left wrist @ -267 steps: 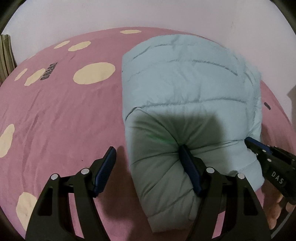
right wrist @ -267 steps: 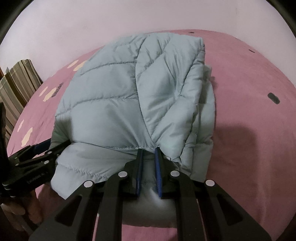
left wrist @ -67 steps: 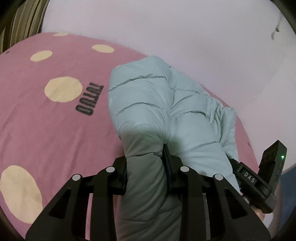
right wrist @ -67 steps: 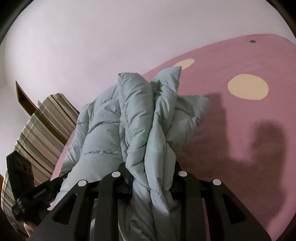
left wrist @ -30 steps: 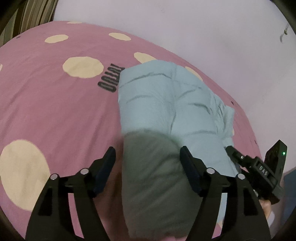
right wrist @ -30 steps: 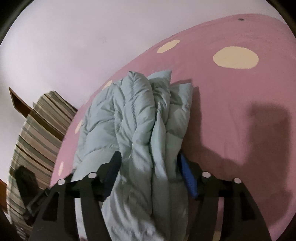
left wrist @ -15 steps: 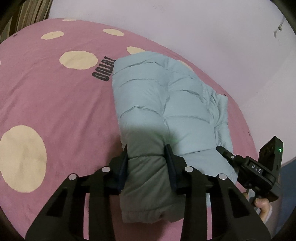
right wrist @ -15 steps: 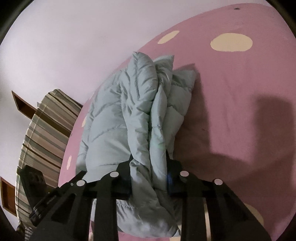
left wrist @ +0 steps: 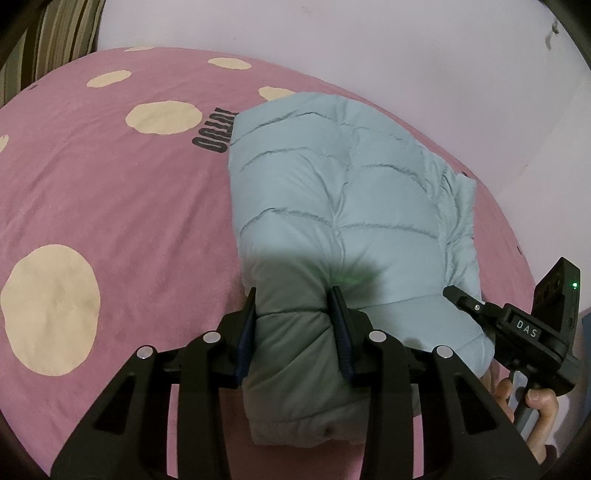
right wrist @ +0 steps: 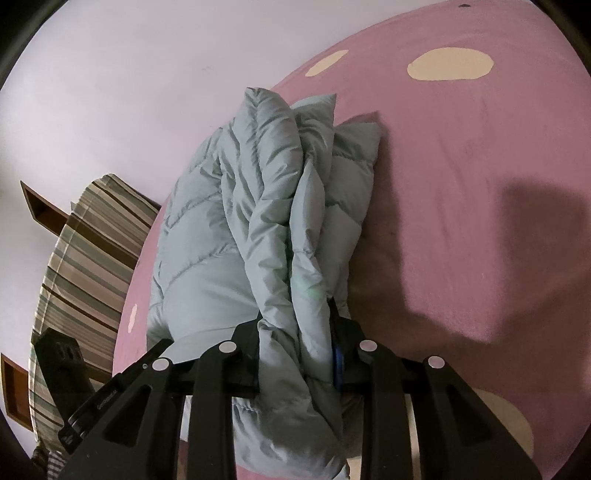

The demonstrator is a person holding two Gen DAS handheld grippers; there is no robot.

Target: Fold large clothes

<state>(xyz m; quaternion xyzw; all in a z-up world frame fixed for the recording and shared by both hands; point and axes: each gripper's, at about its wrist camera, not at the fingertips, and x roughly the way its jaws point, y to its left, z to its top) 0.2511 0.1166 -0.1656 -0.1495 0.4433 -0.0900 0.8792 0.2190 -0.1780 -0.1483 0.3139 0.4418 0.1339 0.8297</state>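
Since one second ago, both claws have been closed from a wide-open stance onto the folded jacket, and the grip seen half a second ago is unchanged.

Left wrist view: to the left of the left claw, the pink bedspread is seen, marked with cream dots and dark lettering. A striped cushion is visible at the far upper left. Between the fingers, a thick padded fold of the light blue quilted jacket is clamped; the blue pads are pressed against both sides of it. The rest of the jacket is laid on the bed ahead of the claw and to its right. At the far right, the right claw is seen with its tip against the near right corner of the jacket, and the person's fingers are wrapped around its handle.

Right wrist view: at the far left of the right claw, the left claw body is visible in front of a striped cushion. Between the fingers, several stacked layers of the jacket are pinched along its right edge. The bundle is extended ahead of the claw and to its left. To the right, the bedspread is crossed by a dark shadow.
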